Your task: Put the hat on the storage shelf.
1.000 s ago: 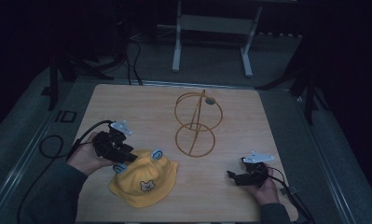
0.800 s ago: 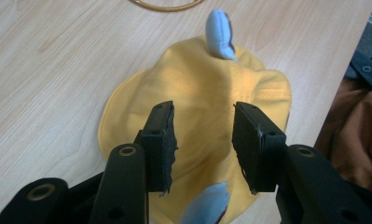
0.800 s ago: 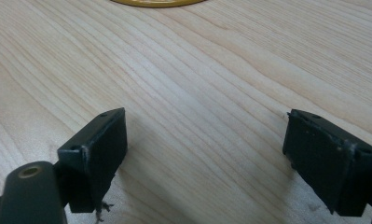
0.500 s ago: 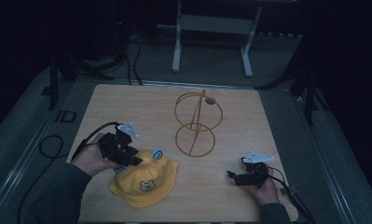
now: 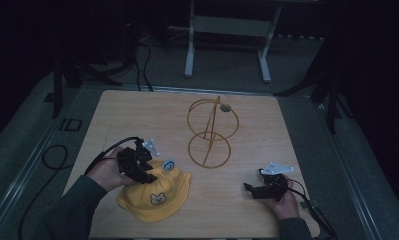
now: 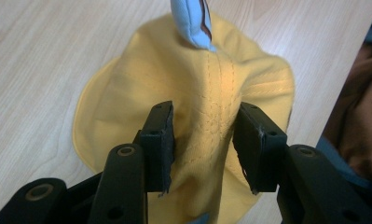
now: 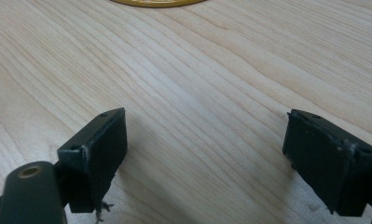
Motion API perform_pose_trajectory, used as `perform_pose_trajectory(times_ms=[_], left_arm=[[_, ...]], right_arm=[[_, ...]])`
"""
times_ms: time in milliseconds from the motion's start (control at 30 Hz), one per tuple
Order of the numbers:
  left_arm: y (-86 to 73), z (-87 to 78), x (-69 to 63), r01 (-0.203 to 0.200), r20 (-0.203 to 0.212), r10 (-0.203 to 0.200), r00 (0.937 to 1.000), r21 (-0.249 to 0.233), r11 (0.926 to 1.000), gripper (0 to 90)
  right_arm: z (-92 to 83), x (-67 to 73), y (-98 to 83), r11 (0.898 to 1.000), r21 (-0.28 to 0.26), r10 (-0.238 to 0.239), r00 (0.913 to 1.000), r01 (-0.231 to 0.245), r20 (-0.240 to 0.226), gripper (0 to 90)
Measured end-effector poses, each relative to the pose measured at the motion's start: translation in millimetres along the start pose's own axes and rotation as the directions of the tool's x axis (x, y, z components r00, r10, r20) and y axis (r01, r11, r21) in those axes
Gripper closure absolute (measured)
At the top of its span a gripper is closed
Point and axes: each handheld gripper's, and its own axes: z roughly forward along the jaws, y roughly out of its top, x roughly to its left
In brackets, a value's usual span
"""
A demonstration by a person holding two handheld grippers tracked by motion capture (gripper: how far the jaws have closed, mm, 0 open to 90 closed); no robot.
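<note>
Left gripper (image 5: 146,170) over yellow hat (image 5: 154,195) (flat)

The high view looks forward and down on the whole table (image 5: 247,200) from above its near edge. The left gripper view sits close above the hat (image 6: 197,93), shared with the high view (image 5: 154,197). The right gripper view faces bare wood, very near.

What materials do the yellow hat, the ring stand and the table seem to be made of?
Yellow hat: soft woven fabric, probably cotton; matte, with visible stitched seams and folds.
Ring stand: thin bent wire, likely metal, with a golden-orange finish.
Table: pale wood or wood-look laminate; the grain lines show.
</note>
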Motion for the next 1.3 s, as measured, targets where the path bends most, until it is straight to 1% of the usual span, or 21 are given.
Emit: perform_pose_trajectory(times_ms=[67,100,167,267,333,400,500,700,733,900,1067,1300], left_arm=[[0.0,0.0,0.0,0.0,0.0,0.0,1.0,0.0,1.0,58.0],[2.3,2.9,-1.4,-0.005,-0.01,0.005,0.9999,0.022,0.9997,58.5],[3.3,2.9,-1.8,-0.009,-0.016,0.009,0.9998,0.033,0.9994,60.8],[5.1,3.2,-2.4,-0.021,-0.036,0.023,0.9991,0.049,0.9986,69.7],[6.0,3.6,-2.6,-0.021,-0.035,0.023,0.9991,0.057,0.9981,74.9],[6.7,3.4,-2.4,-0.025,-0.034,0.027,0.999,0.064,0.9976,78.1],[7.3,2.8,-1.8,-0.022,-0.036,0.025,0.9991,0.069,0.9974,80.6],[8.9,-0.7,0.3,-0.009,-0.035,0.011,0.9993,0.065,0.9978,81.9],[9.3,-2.1,1.0,-0.011,-0.038,0.014,0.9992,0.065,0.9978,82.1],[10.2,-8.9,3.8,0.004,-0.038,-0.003,0.9993,0.041,0.9992,82.3],[10.2,-12.7,6.5,0.021,-0.046,-0.019,0.9987,0.033,0.9992,82.3],[11.4,-15.7,10.2,0.031,-0.049,-0.03,0.9983,0.021,0.9993,82.3]], right_arm=[[0.0,0.0,0.0,1.0,0.0,-0.001,1.0,0.001,0.0,13.5],[0.0,-0.1,0.0,1.0,0.0,-0.001,1.0,0.001,0.0,13.5],[0.0,0.0,0.0,1.0,0.0,-0.001,1.0,0.001,0.0,13.5],[0.0,-0.1,0.0,1.0,0.0,-0.001,1.0,0.001,0.0,13.5],[0.0,-0.1,0.0,1.0,0.0,-0.001,1.0,0.001,0.0,13.5],[0.0,-0.1,0.0,1.0,0.0,-0.001,1.0,0.001,0.0,13.5],[0.0,-0.1,0.0,1.0,0.0,-0.001,1.0,0.001,0.0,13.5],[0.0,-0.1,0.0,1.0,0.0,-0.001,1.0,0.001,0.0,13.5],[0.0,0.0,0.0,1.0,0.0,-0.001,1.0,0.001,0.0,13.5],[0.0,-0.1,0.0,1.0,0.0,-0.001,1.0,0.001,0.0,13.5],[0.0,-0.2,0.0,1.0,-0.001,-0.002,1.0,0.002,0.0,13.5],[0.0,-0.2,0.0,1.0,0.0,-0.003,1.0,0.003,0.0,13.5]])
